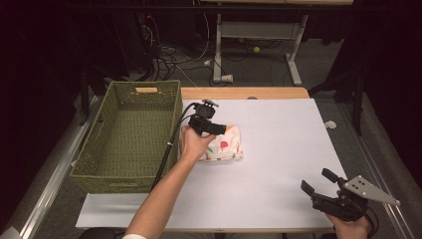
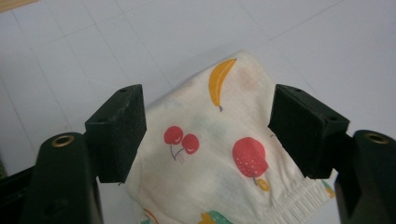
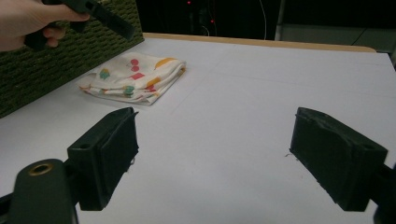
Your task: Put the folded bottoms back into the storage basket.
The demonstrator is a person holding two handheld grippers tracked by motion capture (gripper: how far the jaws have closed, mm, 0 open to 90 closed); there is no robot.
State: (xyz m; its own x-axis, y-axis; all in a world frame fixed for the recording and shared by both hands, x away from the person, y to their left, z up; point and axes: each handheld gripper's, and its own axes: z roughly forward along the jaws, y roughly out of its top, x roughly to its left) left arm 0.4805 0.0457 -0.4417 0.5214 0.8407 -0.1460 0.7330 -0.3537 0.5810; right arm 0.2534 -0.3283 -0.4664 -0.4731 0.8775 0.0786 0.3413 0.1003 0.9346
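From the high view, the folded cloth (image 1: 226,144) (white, printed with fruit) lies on the white table (image 1: 278,164) just right of the green woven basket (image 1: 127,134), at about 10 o'clock from the table's middle. The left gripper (image 1: 219,128) hangs over the cloth's near-left edge; whether it touches the fabric is hard to tell from here. The right gripper (image 1: 318,183) sits well apart at about 4 o'clock, jaws spread with nothing between them.

In the left gripper view, the left gripper (image 2: 208,135) has its jaws wide apart, straddling the cloth (image 2: 219,154) without pinching it.

In the right gripper view, the right gripper (image 3: 212,158) stands open over bare table (image 3: 261,79), the cloth (image 3: 135,77) lying off at 11 o'clock beside the basket (image 3: 42,70).
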